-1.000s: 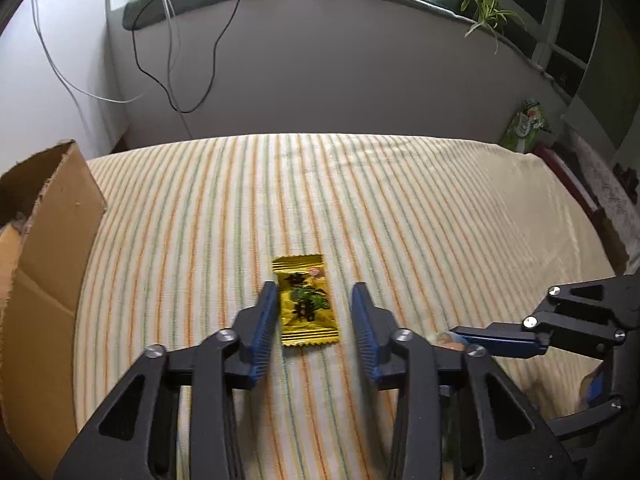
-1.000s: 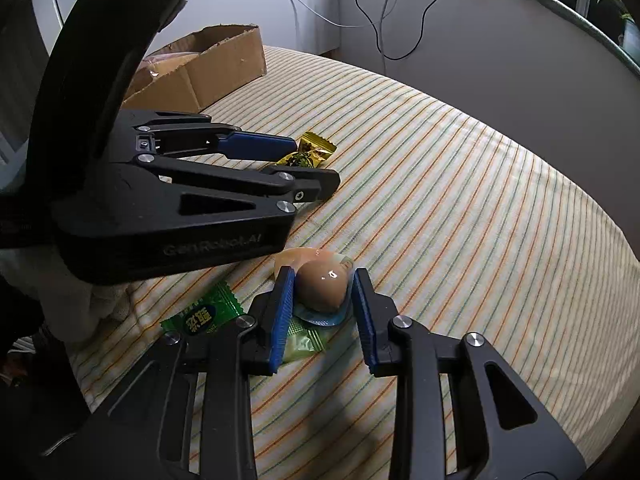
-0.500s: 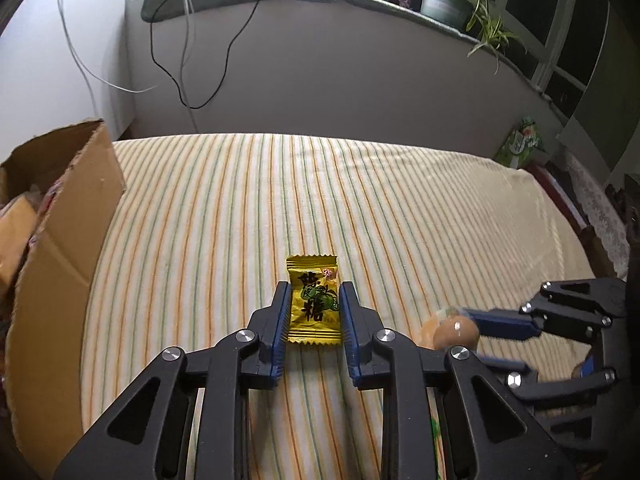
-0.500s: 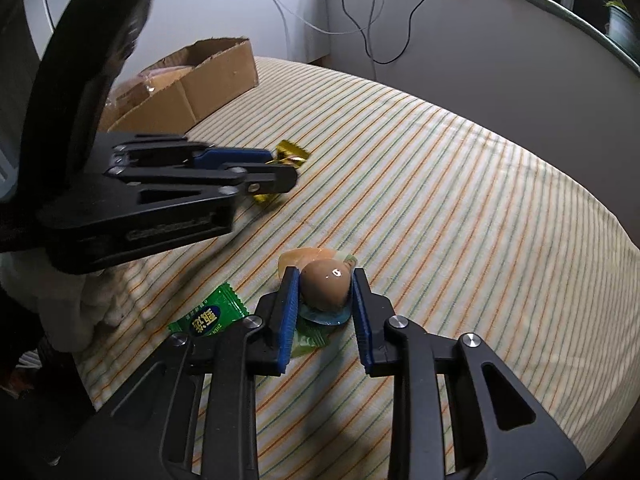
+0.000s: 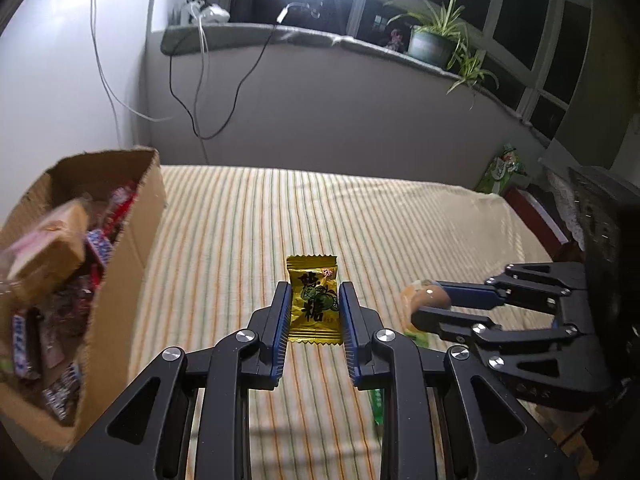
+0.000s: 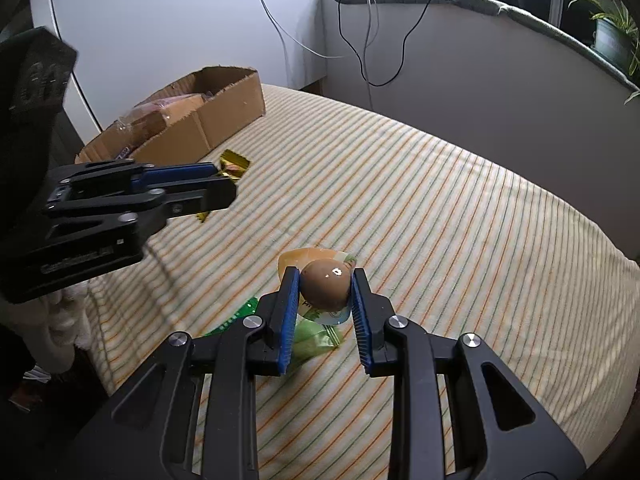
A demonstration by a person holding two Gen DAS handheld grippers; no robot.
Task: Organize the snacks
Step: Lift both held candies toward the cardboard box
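Left tongs [image 5: 313,312]: clamped on the yellow foil candy packet with dark print [image 5: 314,300], blue pads touching both its sides, packet lifted above the striped bed cover [image 5: 240,240].
Right tongs [image 6: 325,300]: clamped on the glossy brown egg in clear wrap [image 6: 325,285]; wrap edges blurred.
Hidden: in the right view, the yellow packet [image 6: 234,162] is mostly covered by the left tongs [image 6: 208,190]; only its crinkled ends show. The green sachets [image 6: 310,340] under the egg are partly blocked by the pads, print unreadable.
Cut off: open brown cardboard box [image 5: 132,216], far left, runs past the frame edge in the left view; contents motion-blurred, only red, white and tan wrappers made out.
Left view only: box interior full of wrapped snacks; right tongs [image 5: 430,307] seen from the side, egg [image 5: 426,298] at the tips; green strip [image 5: 376,404] near the right finger, mostly hidden.
Right view only: whole box outline [image 6: 224,108] at far left of the bed; bed cover's right edge.
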